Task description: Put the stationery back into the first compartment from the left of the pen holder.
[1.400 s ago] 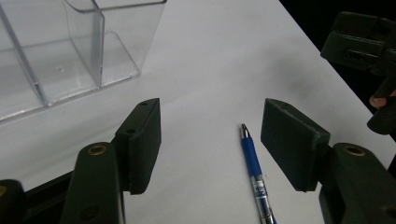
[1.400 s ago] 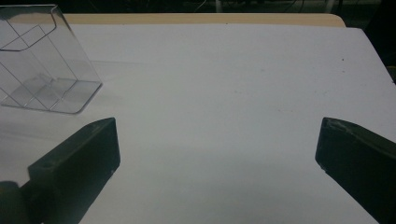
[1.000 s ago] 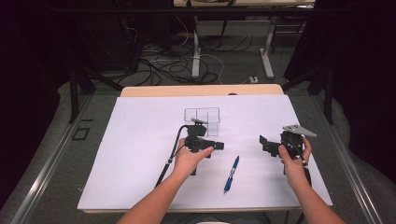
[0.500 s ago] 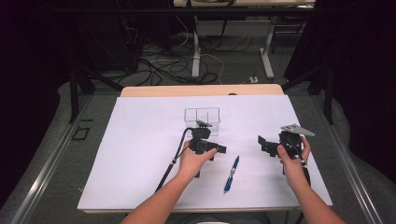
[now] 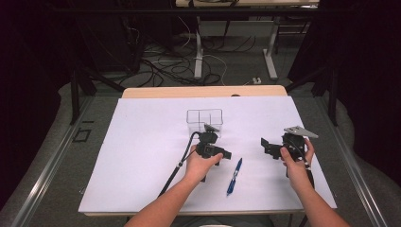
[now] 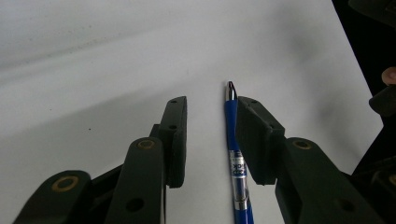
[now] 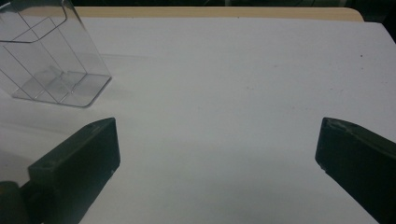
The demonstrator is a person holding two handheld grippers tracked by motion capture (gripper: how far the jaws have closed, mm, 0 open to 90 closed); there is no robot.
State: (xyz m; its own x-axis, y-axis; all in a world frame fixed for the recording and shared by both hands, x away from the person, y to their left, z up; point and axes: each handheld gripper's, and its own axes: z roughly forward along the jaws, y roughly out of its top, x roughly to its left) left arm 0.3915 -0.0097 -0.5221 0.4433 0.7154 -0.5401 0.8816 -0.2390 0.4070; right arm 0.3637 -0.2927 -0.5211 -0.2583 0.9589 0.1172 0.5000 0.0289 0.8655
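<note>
While the blue pen lies flat on the white table between our left gripper's narrowing, not-yet-gripping jaws, lifting remains; our right gripper waits wide open.

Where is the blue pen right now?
In the left gripper view, the blue pen lies on the white sheet between the left gripper jaws, nearer the right-hand one.

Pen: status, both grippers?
Left gripper straddling the pen, jaws just been closing, one pad beside it, not clamped yet. Right gripper wide open, holding nothing. Pen flat on the table; clear box apart, nothing blocking.
</note>
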